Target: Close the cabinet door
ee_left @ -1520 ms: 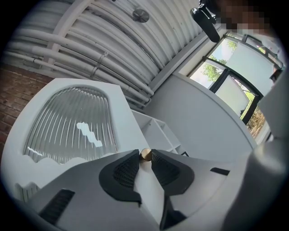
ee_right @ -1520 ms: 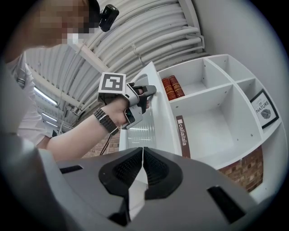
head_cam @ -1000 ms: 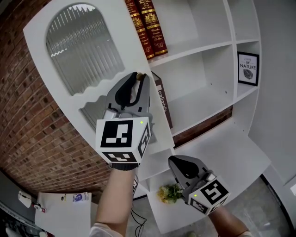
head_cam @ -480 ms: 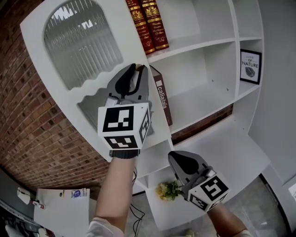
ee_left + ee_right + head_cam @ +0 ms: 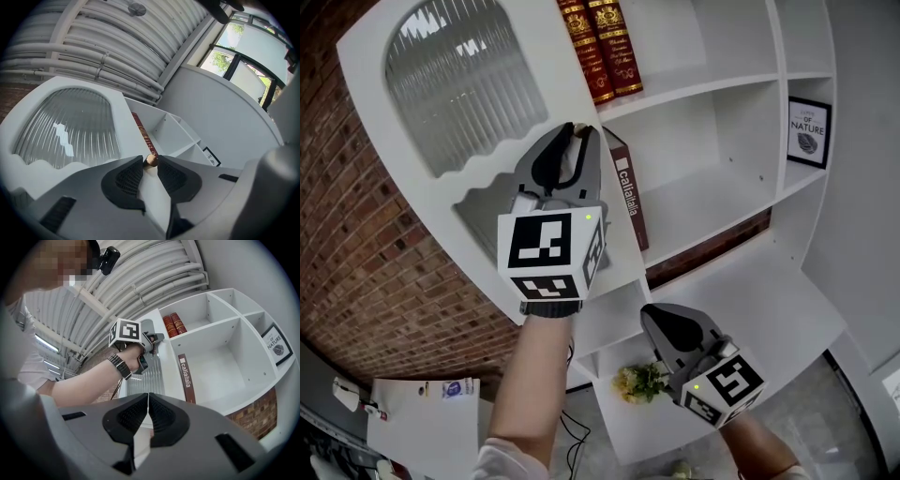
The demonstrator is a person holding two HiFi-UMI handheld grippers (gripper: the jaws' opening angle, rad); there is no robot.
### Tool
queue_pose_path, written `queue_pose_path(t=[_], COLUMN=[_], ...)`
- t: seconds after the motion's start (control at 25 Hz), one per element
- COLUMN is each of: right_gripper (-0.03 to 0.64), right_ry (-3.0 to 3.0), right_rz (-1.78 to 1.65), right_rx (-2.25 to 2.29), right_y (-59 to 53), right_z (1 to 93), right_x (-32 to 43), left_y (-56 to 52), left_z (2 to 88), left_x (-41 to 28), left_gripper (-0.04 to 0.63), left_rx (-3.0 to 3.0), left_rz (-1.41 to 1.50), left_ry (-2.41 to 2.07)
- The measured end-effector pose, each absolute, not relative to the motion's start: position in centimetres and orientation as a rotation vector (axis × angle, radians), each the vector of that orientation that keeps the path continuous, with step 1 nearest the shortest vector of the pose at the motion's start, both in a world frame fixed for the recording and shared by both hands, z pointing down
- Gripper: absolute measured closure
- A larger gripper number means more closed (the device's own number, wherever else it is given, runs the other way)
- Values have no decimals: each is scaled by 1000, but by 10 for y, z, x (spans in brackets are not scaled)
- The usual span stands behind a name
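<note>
2 slips are looking likely from here. First, the left gripper [image 5: 582, 129], at the centre of the head view, is pinching the small round knob [image 5: 151, 160] with only the very ends of its jaws, which are standing narrowly apart on either side of it. The cabinet door [image 5: 558, 89] is going to carry that knob along an arc, so a straight push could be letting the tips ride off it.

Second, the door is standing wide open, stretching from the upper left to the centre of the head view and angling across the shelves. The dark book [image 5: 628, 192] leaning just behind the door's free edge is appearing close to the shelf front. A hard push could be making the door catch on it or bounce back.

The right gripper [image 5: 645, 317], at lower centre just under the door's bottom corner, is holding its jaws pressed together with nothing between them. In my judgement it could be fouling the door's sweep from there.

As for writing, the dark book's spine is reading "calialalia". The framed print [image 5: 806, 131] at the right edge is showing "OF NATURE" under a line too small to read. The 2 red books [image 5: 605, 52] at top centre are carrying gilt lettering too fine to make out.
</note>
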State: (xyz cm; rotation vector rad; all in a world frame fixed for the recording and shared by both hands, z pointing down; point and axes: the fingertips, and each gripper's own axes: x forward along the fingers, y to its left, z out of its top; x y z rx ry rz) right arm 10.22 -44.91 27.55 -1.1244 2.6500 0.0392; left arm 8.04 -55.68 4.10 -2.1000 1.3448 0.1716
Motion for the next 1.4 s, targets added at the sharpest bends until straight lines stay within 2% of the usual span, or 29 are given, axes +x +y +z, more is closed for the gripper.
queue_pose_path(t=[0.64, 1.16, 1.4], right_gripper=[598, 598, 598], right_ry=[2675, 2686, 2688], right_rz=[34, 44, 62], right_rx=[-1129, -1193, -1224], right_y=[-423, -388, -364], right_z=[284, 294, 297], right_x=[87, 62, 46], left_y=[-506, -451, -413], left_z=[58, 117, 139], left_x=[61, 24, 10], left_gripper=[502, 580, 584], left_rx=[-2226, -2351, -2421], left_rz=[258, 266, 264], left_ry=[1240, 1237, 1207])
